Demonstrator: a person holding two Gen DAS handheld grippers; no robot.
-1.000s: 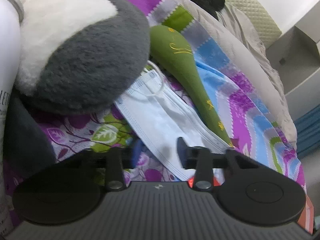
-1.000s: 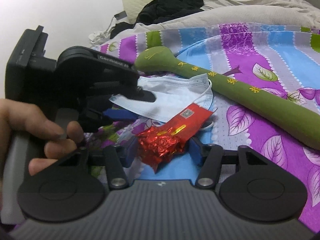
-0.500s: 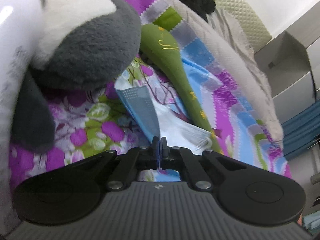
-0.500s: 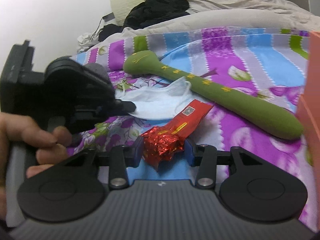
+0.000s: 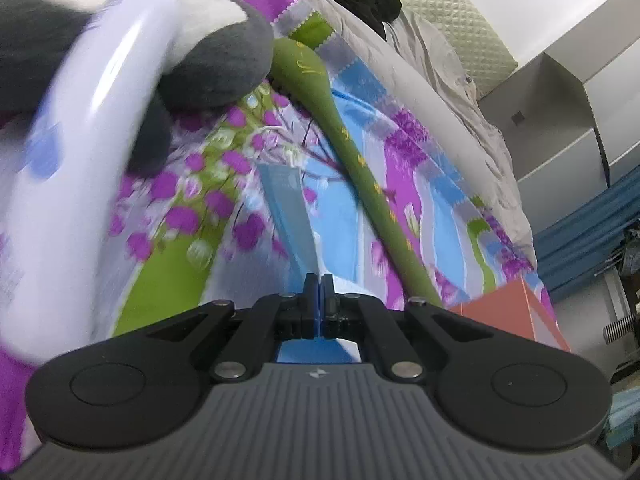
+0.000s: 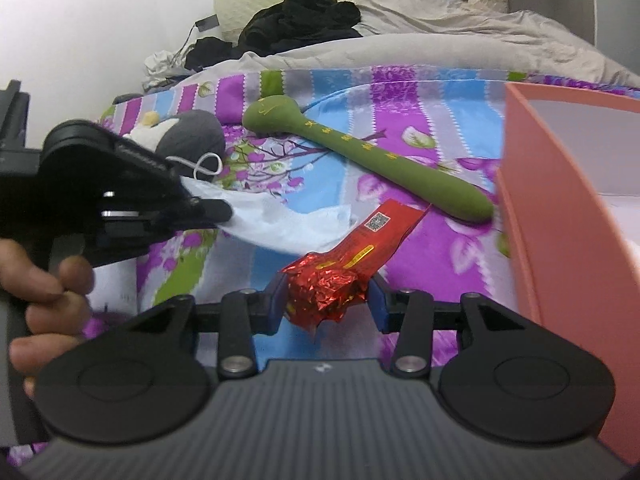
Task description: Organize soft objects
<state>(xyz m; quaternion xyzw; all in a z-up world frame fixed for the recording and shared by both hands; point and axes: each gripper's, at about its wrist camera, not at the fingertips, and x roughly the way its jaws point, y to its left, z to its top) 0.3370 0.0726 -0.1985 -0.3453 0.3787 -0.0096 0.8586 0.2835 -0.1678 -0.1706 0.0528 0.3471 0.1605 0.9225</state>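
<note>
- Two items are in hand at once: left gripper (image 5: 319,286) has its fingers pressed together on a pale-blue face mask (image 5: 286,204); right gripper (image 6: 326,298) is clamped on a crumpled red foil packet (image 6: 340,276).
- Change, left: a second ago the jaws stood apart over the mask lying flat on the bedspread (image 5: 192,216); now they are together on its edge, and the mask trails off toward 12 o'clock in the left wrist view.
- From the right wrist view the mask (image 6: 288,220) hangs as a white sheet from the left gripper's (image 6: 216,212) tip at 9 o'clock, ear loop dangling free, clear of the bed.
- Change, right: packet was already between the pads; grip has tightened a little and the packet now sits lifted, tail pointing to 1 o'clock.
- Newly in view: an orange box (image 6: 560,208) at 3 o'clock in the right view, open top showing; same box (image 5: 516,312) at 4 o'clock on the left.
- Staying put: green padded mallet (image 6: 360,156) lying diagonal on the bedspread; grey-and-white plush toy (image 6: 188,136) at 10 o'clock; a white bottle (image 5: 80,152), blurred, close on the left camera.
- Reading: both pickups look done; likely the carry toward the box has begun. Mallet and plush not yet handled.
- Risk: mask is held by an edge only and could slip or snag.
</note>
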